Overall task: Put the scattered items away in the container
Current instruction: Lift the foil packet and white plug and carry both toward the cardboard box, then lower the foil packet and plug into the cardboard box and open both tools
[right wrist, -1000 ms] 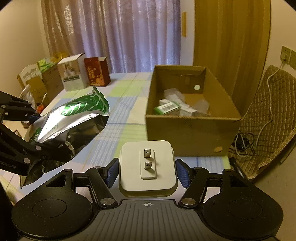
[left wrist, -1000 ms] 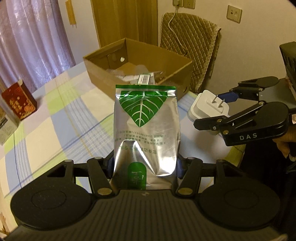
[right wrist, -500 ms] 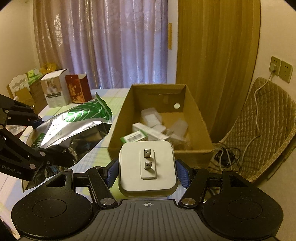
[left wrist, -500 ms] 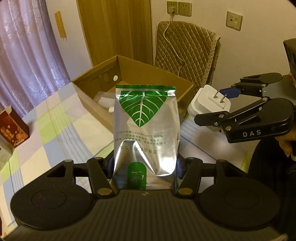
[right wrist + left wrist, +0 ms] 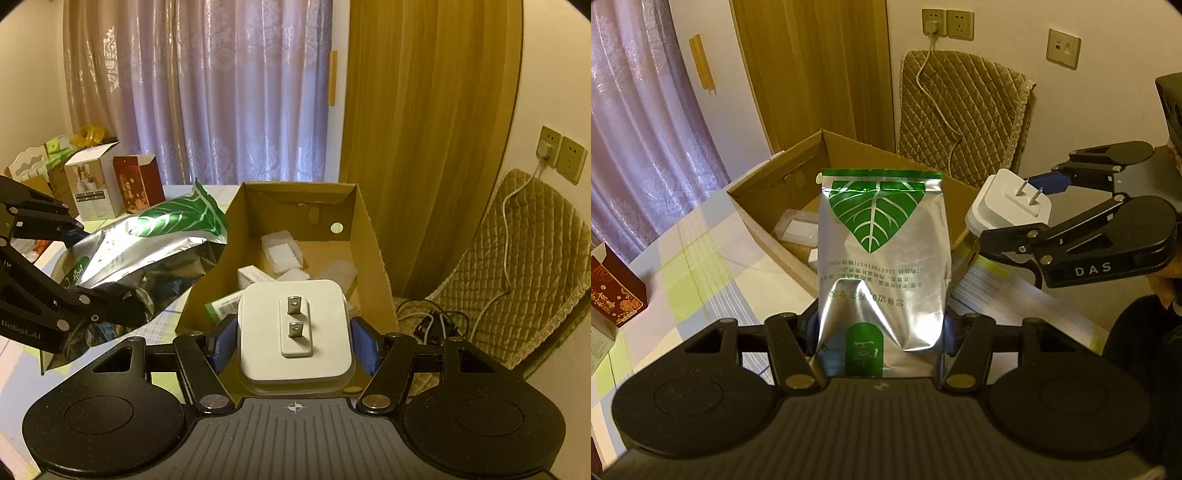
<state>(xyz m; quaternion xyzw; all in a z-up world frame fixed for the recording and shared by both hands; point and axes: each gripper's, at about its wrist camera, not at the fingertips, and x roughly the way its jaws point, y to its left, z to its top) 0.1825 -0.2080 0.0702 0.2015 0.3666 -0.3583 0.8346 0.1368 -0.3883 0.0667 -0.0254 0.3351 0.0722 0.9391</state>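
Observation:
My left gripper [image 5: 881, 328] is shut on a silver foil pouch [image 5: 882, 254] with a green leaf print, held in the air before the near corner of the open cardboard box [image 5: 764, 221]. My right gripper [image 5: 294, 338] is shut on a white two-prong power adapter [image 5: 295, 325], hovering over the near end of the same box [image 5: 369, 236]. In the left wrist view the adapter [image 5: 1012, 203] and right gripper [image 5: 1015, 218] hang at the right, beside the box. In the right wrist view the pouch [image 5: 155, 243] and left gripper [image 5: 85, 273] are at the left. Several small white packets [image 5: 282, 251] lie inside the box.
The table wears a checked cloth [image 5: 701, 266]. A dark red carton [image 5: 613, 284] stands at its left; more cartons [image 5: 92, 184] stand by the curtain. A quilted chair [image 5: 964, 107] with a trailing cable sits behind the box, and cables [image 5: 432, 321] lie on the floor.
Both grippers have risen and moved toward the box, so I look down into it more. The pouch and the adapter stay gripped as before.

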